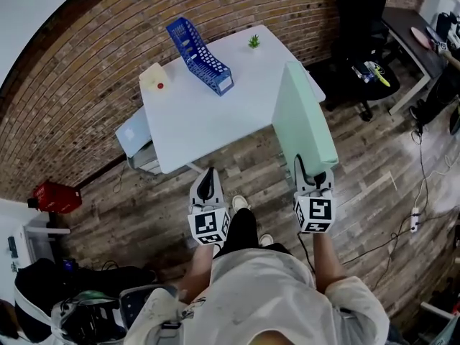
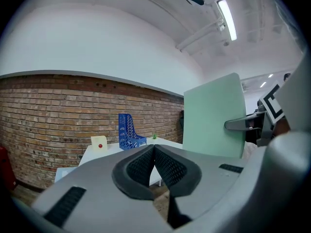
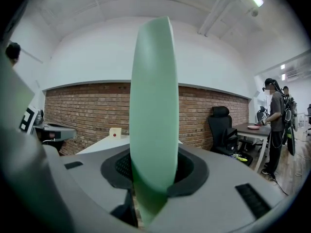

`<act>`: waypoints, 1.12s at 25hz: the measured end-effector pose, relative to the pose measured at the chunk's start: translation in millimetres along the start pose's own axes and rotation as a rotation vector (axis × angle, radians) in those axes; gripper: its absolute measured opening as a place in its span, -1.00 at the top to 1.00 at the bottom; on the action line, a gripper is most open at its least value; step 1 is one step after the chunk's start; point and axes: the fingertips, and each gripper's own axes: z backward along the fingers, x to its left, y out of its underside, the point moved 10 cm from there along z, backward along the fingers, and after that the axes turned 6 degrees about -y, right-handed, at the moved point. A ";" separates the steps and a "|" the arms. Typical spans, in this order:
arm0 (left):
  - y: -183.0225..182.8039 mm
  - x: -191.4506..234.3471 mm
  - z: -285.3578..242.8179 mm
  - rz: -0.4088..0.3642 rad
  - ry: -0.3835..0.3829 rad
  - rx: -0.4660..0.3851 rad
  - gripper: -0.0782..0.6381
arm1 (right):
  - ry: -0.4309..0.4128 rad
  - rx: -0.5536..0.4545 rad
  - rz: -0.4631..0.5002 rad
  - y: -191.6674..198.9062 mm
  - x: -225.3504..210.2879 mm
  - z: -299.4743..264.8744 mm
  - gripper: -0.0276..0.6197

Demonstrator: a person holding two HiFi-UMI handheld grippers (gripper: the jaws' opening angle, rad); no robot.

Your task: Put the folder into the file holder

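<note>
My right gripper [image 1: 302, 165] is shut on the lower end of a pale green folder [image 1: 305, 117], which I carry upright and edge-on over the wooden floor beside the white table [image 1: 194, 121]. In the right gripper view the folder [image 3: 151, 110] fills the middle, clamped between the pads. The blue file holder [image 1: 199, 56] stands tilted on the table's far side, seen small in the left gripper view as the file holder [image 2: 127, 131]. My left gripper [image 1: 208, 180] is shut with nothing in it, near the table's front edge; its pads [image 2: 154, 166] touch.
A cream box with a red dot [image 1: 154, 77] and a small green plant [image 1: 254, 41] sit on the table. A brick wall runs behind it. A black office chair [image 1: 359, 20] and a desk stand at the right, where a person [image 3: 277, 115] stands.
</note>
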 end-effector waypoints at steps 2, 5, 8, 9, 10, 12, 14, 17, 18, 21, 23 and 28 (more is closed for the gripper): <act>-1.5 11.3 -16.1 0.002 -0.003 -0.013 0.74 | -0.007 -0.005 0.011 -4.8 4.1 -20.5 0.45; -5.8 31.7 -43.4 0.005 -0.022 -0.024 0.74 | -0.018 -0.005 0.020 -14.4 9.3 -56.6 0.45; -9.8 53.5 -69.4 0.023 -0.036 -0.031 0.74 | -0.030 -0.002 0.041 -26.6 14.7 -92.5 0.45; -10.3 61.3 -77.8 0.030 -0.040 -0.031 0.74 | -0.032 0.000 0.050 -31.4 16.9 -104.7 0.45; -10.9 69.2 -85.7 0.037 -0.044 -0.030 0.74 | -0.034 0.002 0.058 -36.3 19.3 -116.6 0.45; -12.4 83.3 -99.7 0.048 -0.050 -0.027 0.74 | -0.036 0.006 0.069 -45.6 22.9 -137.5 0.45; -13.8 95.3 -112.1 0.047 -0.054 -0.027 0.74 | -0.034 0.013 0.081 -53.2 25.0 -155.6 0.45; -14.9 113.8 -131.6 0.050 -0.059 -0.032 0.74 | -0.029 0.021 0.090 -60.0 29.6 -183.3 0.45; -14.5 119.8 -137.8 0.055 -0.061 -0.032 0.74 | -0.030 0.022 0.089 -61.1 31.9 -192.3 0.45; -11.8 134.1 -155.0 0.064 -0.063 -0.029 0.74 | -0.033 0.022 0.093 -63.9 38.5 -214.9 0.45; -11.4 142.3 -166.2 0.066 -0.058 -0.033 0.74 | -0.030 0.017 0.098 -66.6 41.9 -227.7 0.45; -14.3 159.8 -186.6 0.063 -0.044 -0.047 0.74 | -0.016 -0.007 0.104 -75.8 49.7 -250.9 0.45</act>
